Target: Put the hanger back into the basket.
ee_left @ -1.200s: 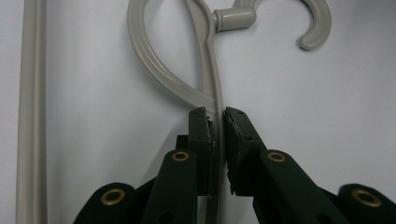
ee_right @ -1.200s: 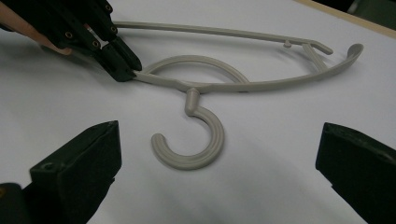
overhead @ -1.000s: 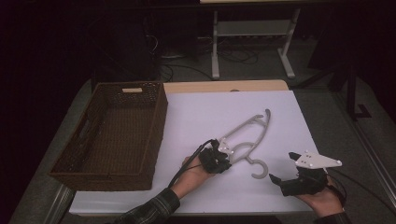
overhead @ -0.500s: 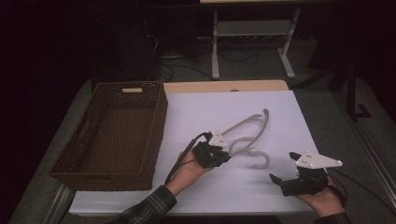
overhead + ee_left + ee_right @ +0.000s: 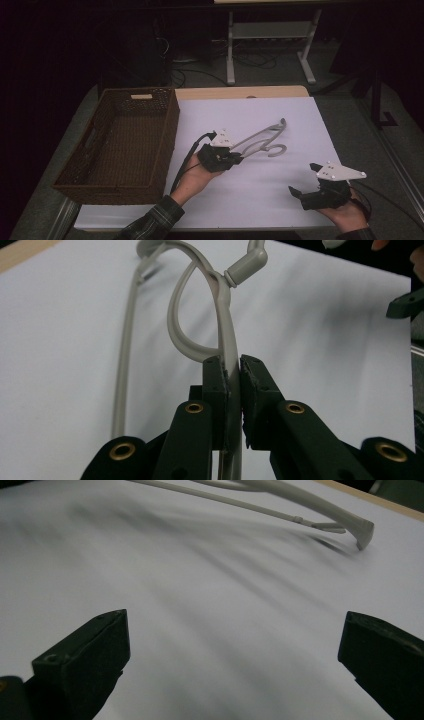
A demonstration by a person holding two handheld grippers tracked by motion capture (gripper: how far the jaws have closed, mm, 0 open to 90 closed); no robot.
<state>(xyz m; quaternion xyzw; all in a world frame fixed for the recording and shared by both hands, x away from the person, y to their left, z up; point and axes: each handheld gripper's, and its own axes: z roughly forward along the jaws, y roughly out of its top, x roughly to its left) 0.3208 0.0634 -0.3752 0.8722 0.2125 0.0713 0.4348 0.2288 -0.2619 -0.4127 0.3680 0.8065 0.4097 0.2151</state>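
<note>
A grey plastic clothes hanger [image 5: 263, 139] hangs tilted above the white table sheet [image 5: 280, 115], its hook pointing right. My left gripper [image 5: 239, 158] is shut on one arm of the hanger [image 5: 227, 345], the pads [image 5: 220, 390] pressing the bar from both sides in the left gripper view. My right gripper [image 5: 299, 192] rests low at the front right of the sheet, open with nothing between its jaws. In the right gripper view the hanger [image 5: 320, 502] crosses the top, off the sheet, well beyond the wide-apart fingertips [image 5: 95, 640].
A brown wicker basket [image 5: 90, 150] stands on the left of the table, nothing visible inside it. A white metal stand [image 5: 270, 40] and cables sit on the dark floor behind. The table's wooden far edge [image 5: 240, 92] shows beyond the sheet.
My left gripper has lifted the hanger off the sheet and drawn it slightly left, the hanger tilting flatter. The right gripper has stayed in place.
</note>
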